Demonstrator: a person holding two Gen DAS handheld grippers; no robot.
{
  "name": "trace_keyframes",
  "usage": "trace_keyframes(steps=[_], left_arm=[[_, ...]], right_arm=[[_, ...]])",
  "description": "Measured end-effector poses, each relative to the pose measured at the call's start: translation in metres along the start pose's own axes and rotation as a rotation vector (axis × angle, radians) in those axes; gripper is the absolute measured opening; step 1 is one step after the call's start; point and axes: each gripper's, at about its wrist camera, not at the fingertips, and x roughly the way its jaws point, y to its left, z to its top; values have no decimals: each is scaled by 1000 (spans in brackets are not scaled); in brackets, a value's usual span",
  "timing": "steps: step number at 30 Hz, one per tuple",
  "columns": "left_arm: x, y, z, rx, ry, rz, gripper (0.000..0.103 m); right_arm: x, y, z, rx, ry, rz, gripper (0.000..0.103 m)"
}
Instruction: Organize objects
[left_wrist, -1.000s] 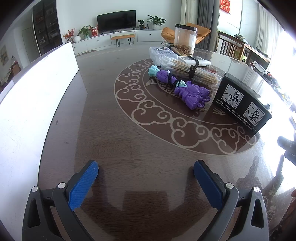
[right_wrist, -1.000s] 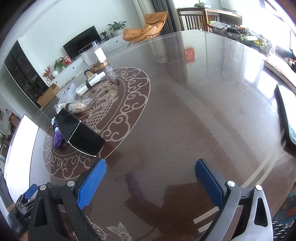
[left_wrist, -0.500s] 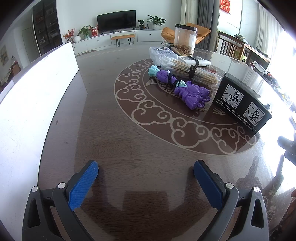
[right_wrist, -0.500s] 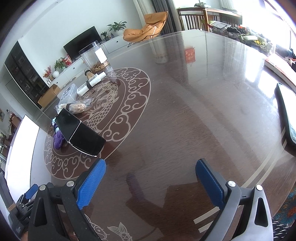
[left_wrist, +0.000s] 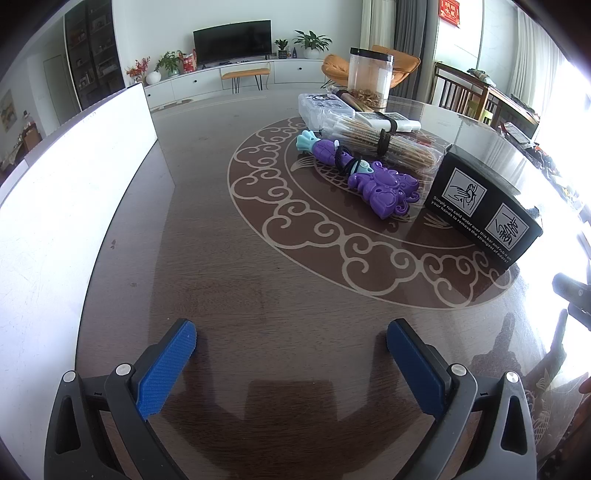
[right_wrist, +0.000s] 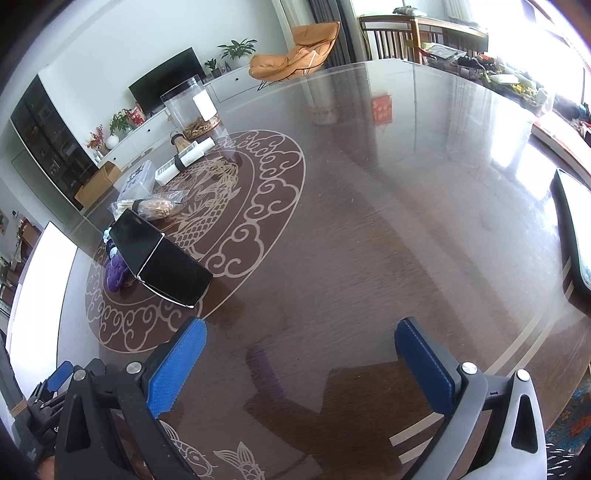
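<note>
We hold both grippers spread wide and empty over the table (left_wrist: 207, 258), the left gripper (left_wrist: 291, 334) nearer the purple toy (left_wrist: 369, 177) lying ahead-right, long axis slanting away, while our right gripper (right_wrist: 301, 332), jaws just widened, sees it far-left behind the black box (right_wrist: 162, 266).

Glossy black cardboard box (left_wrist: 484, 206), white print w/ two hand pictograms: "Simply run cold water over this bar and rub it on your hands to remove the strongest of odors."

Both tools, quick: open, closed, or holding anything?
Left tool: open, nothing between its pads.
Right tool: open, jaws have just been opening wider, nothing between them.
</note>
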Motion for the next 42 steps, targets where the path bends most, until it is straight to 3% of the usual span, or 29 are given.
trace_keyframes(steps=[42], left_arm=[[0, 0, 0, 0, 0, 0, 103]], right_arm=[[6, 10, -1, -67, 18, -52, 103]])
